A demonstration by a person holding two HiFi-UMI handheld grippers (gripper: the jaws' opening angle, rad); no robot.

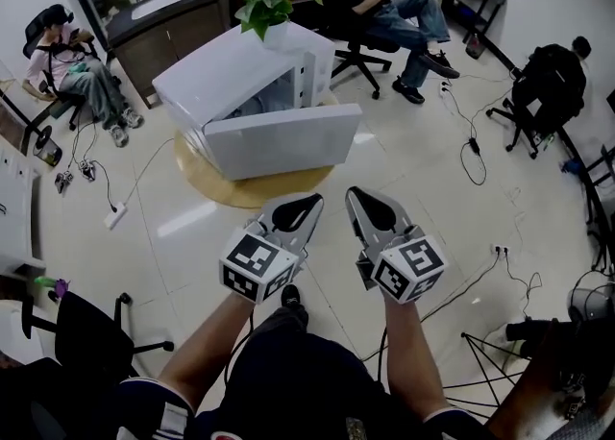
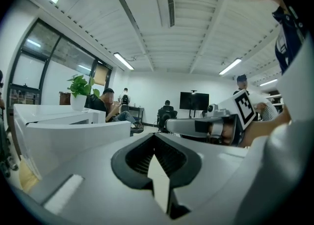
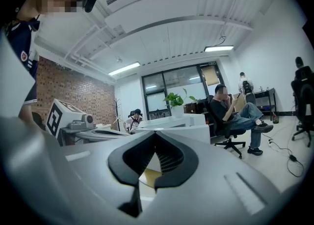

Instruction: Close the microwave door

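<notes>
Left tongs [image 1: 312, 202]: grey plastic with black ribbed pads, tips pressed together on nothing, near side, just beside the right pair.
Right tongs [image 1: 354, 194]: same build, tips also meeting, empty, pointing far toward the microwave.
Desk [image 1: 207, 183]: round, pale wood, far of both tongs.
Microwave [image 1: 240, 78]: boxy, smooth white, on the desk, well apart from the tongs; a potted plant [image 1: 269, 6] stands on top.
Door [image 1: 283, 140]: flat white panel, open, cavity showing behind its top edge.
</notes>
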